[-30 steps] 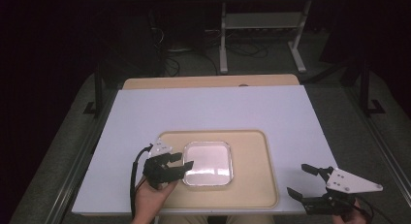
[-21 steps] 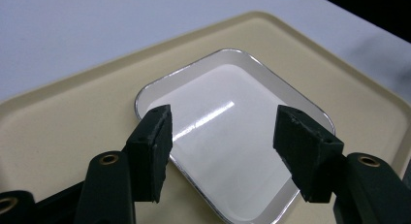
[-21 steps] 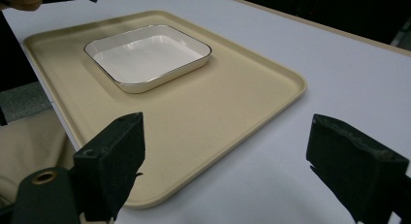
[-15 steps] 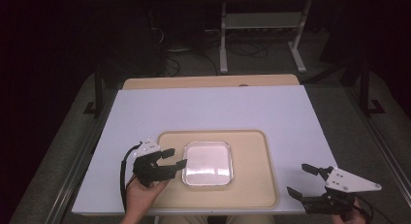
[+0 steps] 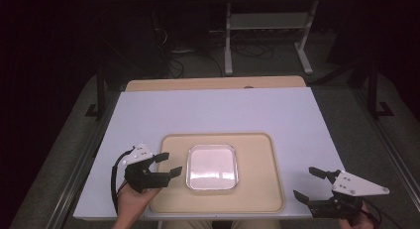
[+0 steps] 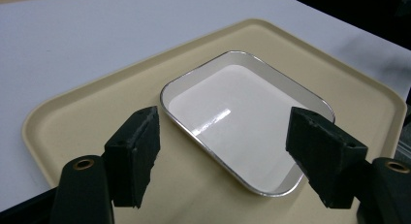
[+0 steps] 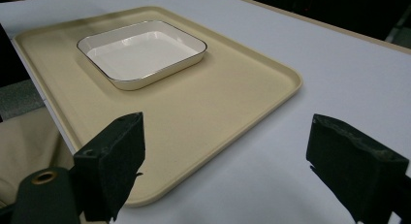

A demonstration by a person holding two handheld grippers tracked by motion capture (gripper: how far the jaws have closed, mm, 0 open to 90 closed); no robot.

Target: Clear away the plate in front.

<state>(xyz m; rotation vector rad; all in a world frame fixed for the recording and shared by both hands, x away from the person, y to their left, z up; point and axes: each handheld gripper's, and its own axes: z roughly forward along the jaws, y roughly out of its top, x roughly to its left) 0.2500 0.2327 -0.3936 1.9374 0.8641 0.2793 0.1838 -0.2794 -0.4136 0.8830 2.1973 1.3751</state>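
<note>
A beige tray (image 5: 257, 199) lay on the white table (image 5: 218, 115) and held a square white dish (image 5: 212, 167), itself holding nothing. Your left gripper (image 5: 168, 164), its jaws apart and just then widening with nothing between them, hovered at the tray's left edge, just beside the dish but clear of it. Your right gripper (image 5: 309, 183) stood well apart from the dish, off the tray's right edge, jaws likewise spread on nothing.
</note>
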